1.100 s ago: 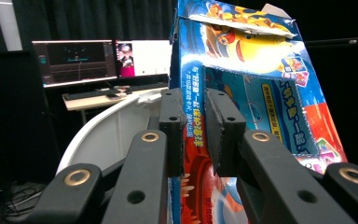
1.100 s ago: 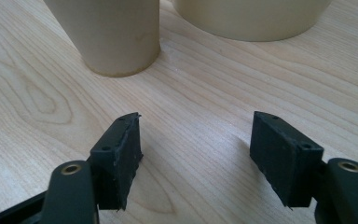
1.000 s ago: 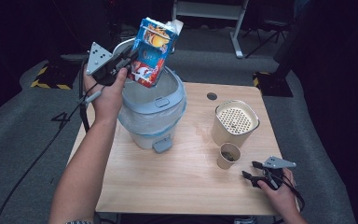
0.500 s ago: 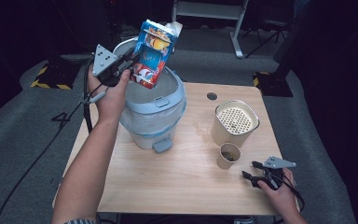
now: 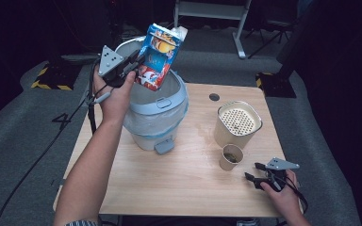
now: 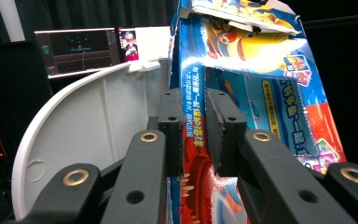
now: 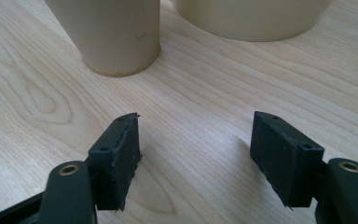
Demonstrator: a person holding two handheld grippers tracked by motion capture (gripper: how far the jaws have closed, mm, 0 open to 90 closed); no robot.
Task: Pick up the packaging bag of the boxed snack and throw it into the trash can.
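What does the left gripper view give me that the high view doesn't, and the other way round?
Left gripper view: the black pads pinching an edge of the blue carton, and monitors behind the raised white lid.
High view: the bin on the table, the perforated container, the small cup, and the right gripper resting open.
Both: the carton held in the left gripper above the bin.

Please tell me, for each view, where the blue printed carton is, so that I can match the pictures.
High view: the blue carton is at upper centre-left, tilted over the open bin, pinched by the left gripper.
Left gripper view: it is at centre-right, an edge between the jaws.
Right gripper view: not in it.
Shared landmark: the bin's raised white lid, behind the carton.
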